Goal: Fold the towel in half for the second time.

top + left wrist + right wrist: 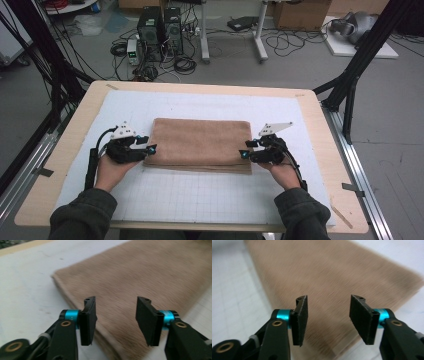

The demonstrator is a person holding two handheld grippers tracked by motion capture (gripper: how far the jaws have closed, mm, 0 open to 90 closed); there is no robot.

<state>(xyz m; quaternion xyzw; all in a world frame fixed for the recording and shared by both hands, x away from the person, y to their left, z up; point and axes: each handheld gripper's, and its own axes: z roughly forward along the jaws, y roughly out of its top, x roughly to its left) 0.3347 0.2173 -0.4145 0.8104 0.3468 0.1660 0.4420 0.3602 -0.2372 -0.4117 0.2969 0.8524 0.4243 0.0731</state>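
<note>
A folded tan towel (200,142) lies flat in the middle of the white grid mat (200,197). My left gripper (147,144) is at the towel's left end, near the front corner, jaws apart. My right gripper (246,149) is at the right end, also near the front corner. In the left gripper view the towel (150,272) spreads below and beyond the left gripper (116,317), whose pads stand open with nothing between them. In the right gripper view the right gripper (328,317) hovers open over the towel (324,270), gripping nothing.
The mat covers a wooden table (72,135) with a bare rim all round. On the floor beyond the far edge stand computer towers (160,27), cables and desk legs (260,35). Black frame struts (350,85) rise at the right and left.
</note>
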